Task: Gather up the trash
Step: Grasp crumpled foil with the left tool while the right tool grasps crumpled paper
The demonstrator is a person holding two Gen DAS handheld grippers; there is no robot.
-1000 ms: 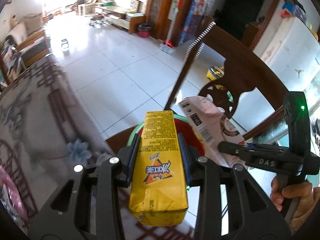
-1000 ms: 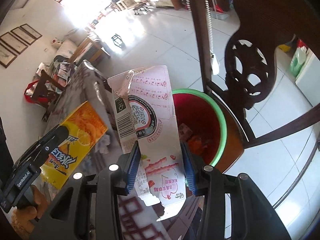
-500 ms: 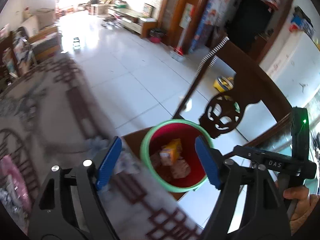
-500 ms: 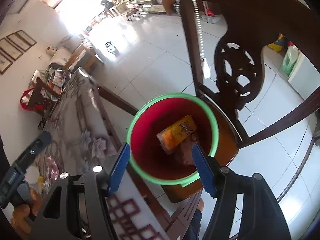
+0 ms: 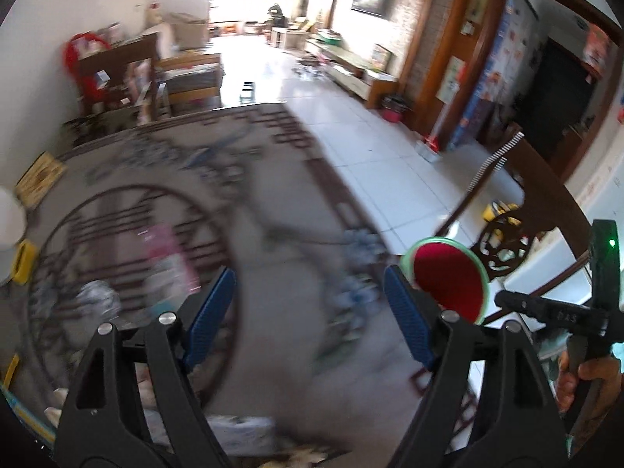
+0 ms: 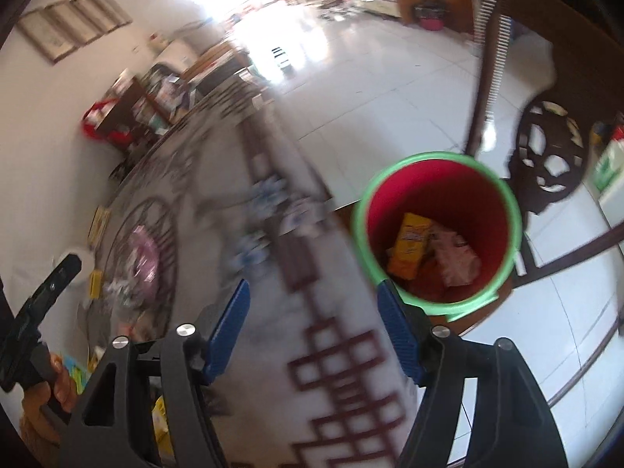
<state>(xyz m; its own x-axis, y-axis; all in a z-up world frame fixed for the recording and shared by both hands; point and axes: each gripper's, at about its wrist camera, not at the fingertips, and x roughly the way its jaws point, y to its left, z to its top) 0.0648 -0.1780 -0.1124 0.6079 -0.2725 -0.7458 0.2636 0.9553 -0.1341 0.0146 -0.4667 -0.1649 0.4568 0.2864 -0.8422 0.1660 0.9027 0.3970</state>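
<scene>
Two tools, left [image 5: 308,308] and right [image 6: 312,327], agape and empty; yellow carton [image 6: 409,249] in red bin [image 6: 366,230]; blurred worktop [image 5: 273,351] litter risking mis-grab.

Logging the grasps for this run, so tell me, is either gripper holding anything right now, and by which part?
Nothing is held. The left gripper and the right gripper are both open, with only the blurred patterned tablecloth showing between their fingers.
</scene>
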